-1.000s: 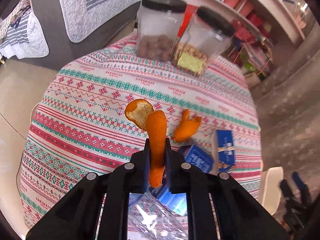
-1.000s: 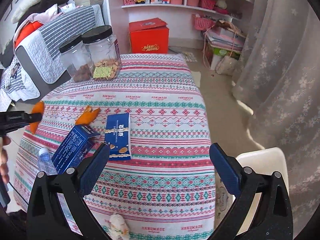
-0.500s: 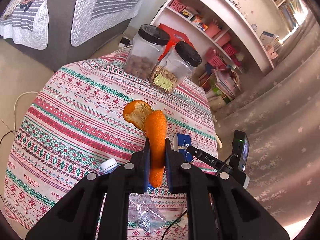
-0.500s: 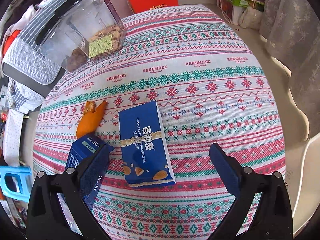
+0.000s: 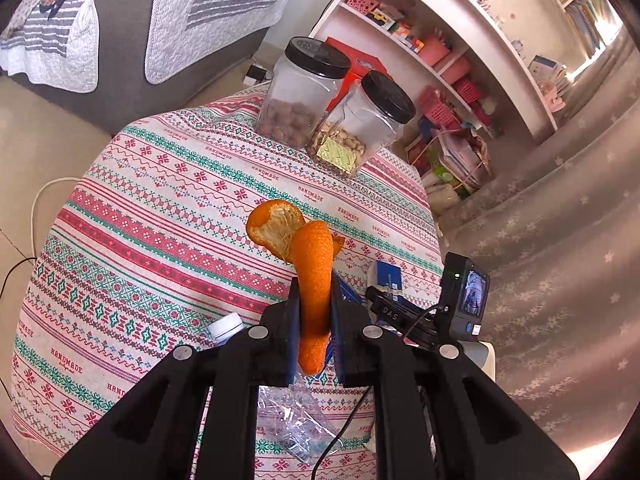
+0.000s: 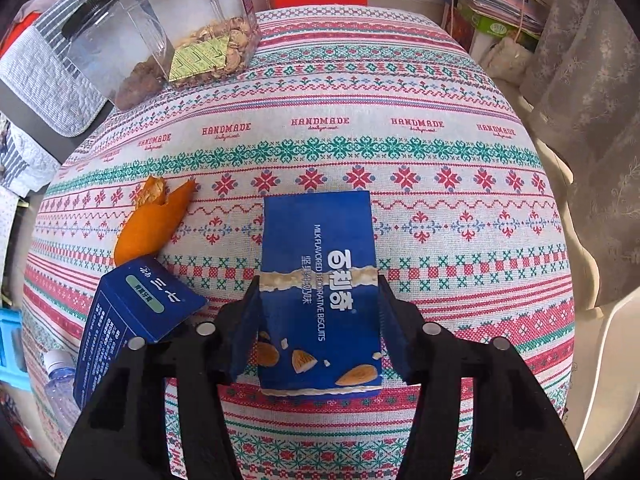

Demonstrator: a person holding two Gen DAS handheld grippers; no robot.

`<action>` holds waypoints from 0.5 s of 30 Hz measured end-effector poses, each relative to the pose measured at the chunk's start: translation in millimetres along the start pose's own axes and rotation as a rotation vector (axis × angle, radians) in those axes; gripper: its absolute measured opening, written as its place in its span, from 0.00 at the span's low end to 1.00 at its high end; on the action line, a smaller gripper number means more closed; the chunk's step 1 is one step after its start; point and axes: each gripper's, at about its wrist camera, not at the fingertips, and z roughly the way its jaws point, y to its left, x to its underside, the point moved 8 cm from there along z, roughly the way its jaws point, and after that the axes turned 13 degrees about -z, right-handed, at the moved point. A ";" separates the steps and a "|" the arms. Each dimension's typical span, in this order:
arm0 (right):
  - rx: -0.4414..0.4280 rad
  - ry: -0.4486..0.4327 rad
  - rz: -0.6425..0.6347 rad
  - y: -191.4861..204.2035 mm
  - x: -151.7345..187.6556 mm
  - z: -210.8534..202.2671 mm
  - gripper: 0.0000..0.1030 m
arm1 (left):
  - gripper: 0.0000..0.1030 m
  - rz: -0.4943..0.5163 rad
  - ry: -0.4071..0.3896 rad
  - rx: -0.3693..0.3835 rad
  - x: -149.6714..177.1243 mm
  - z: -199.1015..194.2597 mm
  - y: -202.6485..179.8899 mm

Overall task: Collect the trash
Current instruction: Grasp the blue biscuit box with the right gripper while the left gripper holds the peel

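Observation:
My left gripper [image 5: 314, 300] is shut on a long orange peel [image 5: 310, 268] and holds it up above the table. My right gripper [image 6: 318, 292] is low over the table with its jaws on both sides of a blue biscuit box [image 6: 318, 292], against or very near its edges. A second orange peel [image 6: 154, 220] lies left of that box. A smaller blue box [image 6: 128, 320] lies at the lower left, with a plastic bottle [image 6: 60, 384] beside it. The bottle cap [image 5: 226, 326] and clear wrapping [image 5: 296, 424] show under my left gripper.
The table wears a patterned red and green cloth [image 6: 360, 132]. Two black-lidded clear jars of snacks [image 5: 332, 116] stand at its far edge. A white chair [image 6: 600, 360] stands on the right. A sofa, white shelves and a curtain surround the table.
My right gripper has dropped down and closed in around the blue biscuit box. My left gripper has lifted higher with the peel in it.

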 end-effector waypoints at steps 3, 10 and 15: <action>-0.032 -0.018 0.024 -1.1 -1.9 -9.8 0.50 | 0.13 -0.012 -0.006 -0.011 -2.0 1.2 4.0; -0.058 -0.093 0.038 -1.4 -11.3 -41.0 0.50 | 0.13 -0.017 -0.032 -0.017 -6.4 -1.2 4.0; -0.052 -0.161 0.030 -2.5 -17.7 -68.4 0.50 | 0.13 -0.013 -0.050 -0.017 -7.0 -3.1 1.5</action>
